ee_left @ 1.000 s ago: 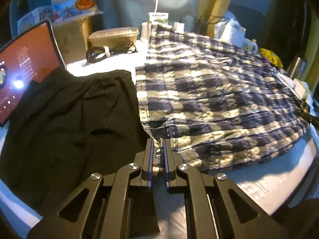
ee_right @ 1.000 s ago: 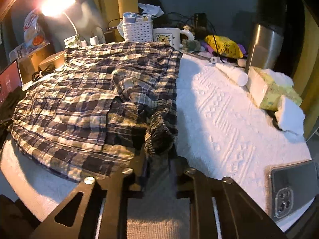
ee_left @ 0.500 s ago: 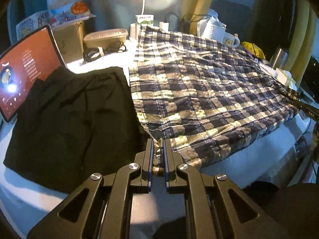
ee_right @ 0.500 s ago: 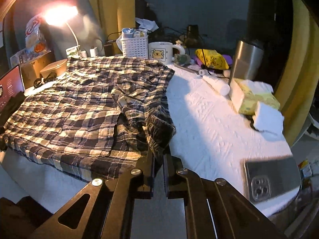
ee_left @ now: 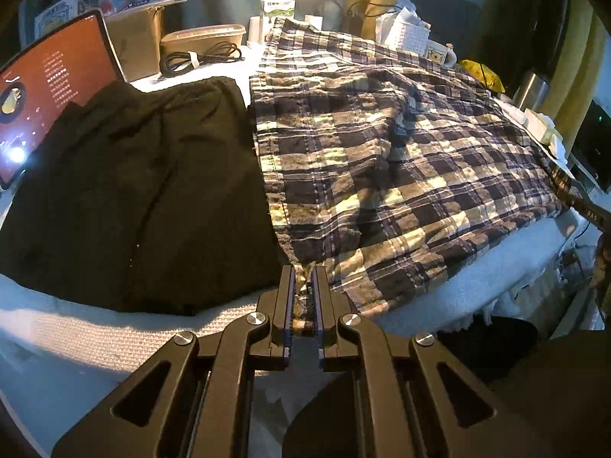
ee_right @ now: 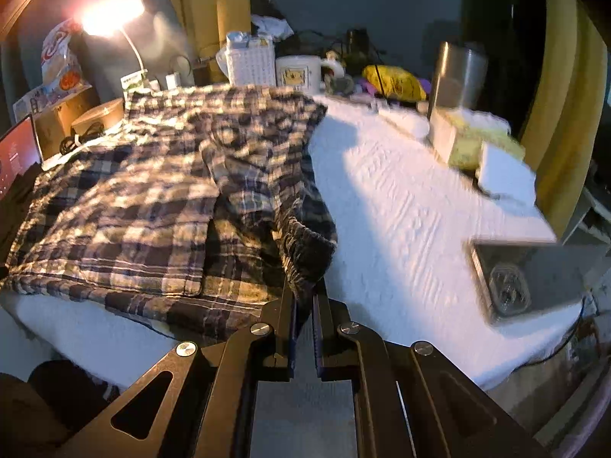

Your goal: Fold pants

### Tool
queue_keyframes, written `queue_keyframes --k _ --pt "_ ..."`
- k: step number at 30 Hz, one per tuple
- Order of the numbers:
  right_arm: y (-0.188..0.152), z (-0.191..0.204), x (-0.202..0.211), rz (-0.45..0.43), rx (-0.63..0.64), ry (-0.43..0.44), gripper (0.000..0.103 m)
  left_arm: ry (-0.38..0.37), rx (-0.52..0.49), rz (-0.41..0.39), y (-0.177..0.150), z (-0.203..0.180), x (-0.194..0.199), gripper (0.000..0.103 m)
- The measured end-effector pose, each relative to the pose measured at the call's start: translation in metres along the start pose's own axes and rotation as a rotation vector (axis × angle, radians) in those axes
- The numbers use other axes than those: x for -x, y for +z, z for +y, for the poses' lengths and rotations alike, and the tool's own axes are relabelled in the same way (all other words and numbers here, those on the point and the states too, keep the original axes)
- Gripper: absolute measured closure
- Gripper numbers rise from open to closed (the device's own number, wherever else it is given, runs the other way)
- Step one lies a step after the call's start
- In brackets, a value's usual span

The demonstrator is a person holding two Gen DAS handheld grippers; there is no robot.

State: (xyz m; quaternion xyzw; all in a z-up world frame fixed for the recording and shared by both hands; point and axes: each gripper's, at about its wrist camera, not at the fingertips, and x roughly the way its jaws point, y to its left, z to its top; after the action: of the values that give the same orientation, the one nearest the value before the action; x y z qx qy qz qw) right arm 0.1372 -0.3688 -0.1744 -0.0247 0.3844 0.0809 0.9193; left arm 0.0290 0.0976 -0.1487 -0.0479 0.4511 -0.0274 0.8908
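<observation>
Right now we see both grippers clenched on the plaid pants, one at each near corner. Our left gripper pinches the near left corner of the pants, cloth showing between its nearly closed fingers. Our right gripper grips a bunched dark fold of the pants at the near right edge, cloth wedged between the narrow jaws. Pants lie spread on the white cloth-covered table, near edge at the table's front edge, far end by the white basket and mug. Black garment sits just left of the pants, touching along the side. Tablet leans behind it. Phone lies at the right near corner, well apart from the pants. Lamp is lit at back left.
</observation>
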Motion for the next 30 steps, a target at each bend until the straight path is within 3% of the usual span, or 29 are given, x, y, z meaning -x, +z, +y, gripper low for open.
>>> queue_keyframes --k 6,11,21,23,24,25,27,28,29,30 --pt "0.0 0.001 0.004 -0.014 0.015 -0.019 0.096 0.006 0.015 -0.032 0.005 0.003 0.009 0.094" --pt "0.007 0.005 0.019 -0.04 0.04 -0.033 0.091 0.035 -0.064 -0.113 0.008 -0.011 0.029 0.092" --pt "0.009 -0.003 0.047 -0.084 0.037 -0.098 0.091 0.067 -0.087 -0.184 0.011 -0.014 0.05 0.091" --pt "0.008 -0.006 0.05 -0.087 0.032 -0.11 0.091 0.039 -0.12 -0.194 0.009 -0.023 0.05 0.074" --pt "0.007 -0.007 0.051 -0.087 0.032 -0.114 0.091 0.025 -0.135 -0.193 0.008 -0.027 0.048 0.054" --pt "0.007 -0.009 0.052 -0.087 0.032 -0.117 0.089 0.009 -0.154 -0.189 0.006 -0.033 0.045 0.042" --pt "0.006 -0.01 0.052 -0.085 0.028 -0.117 0.062 -0.005 -0.189 -0.169 0.003 -0.044 0.037 0.042" --pt "0.006 -0.01 0.052 -0.086 0.026 -0.115 0.033 -0.009 -0.218 -0.15 0.0 -0.05 0.03 0.042" --pt "0.005 -0.01 0.052 -0.093 0.024 -0.108 0.019 -0.01 -0.229 -0.144 -0.002 -0.052 0.027 0.042" --pt "0.004 -0.009 0.052 -0.1 0.026 -0.102 0.019 -0.004 -0.252 -0.134 -0.005 -0.056 0.022 0.042"
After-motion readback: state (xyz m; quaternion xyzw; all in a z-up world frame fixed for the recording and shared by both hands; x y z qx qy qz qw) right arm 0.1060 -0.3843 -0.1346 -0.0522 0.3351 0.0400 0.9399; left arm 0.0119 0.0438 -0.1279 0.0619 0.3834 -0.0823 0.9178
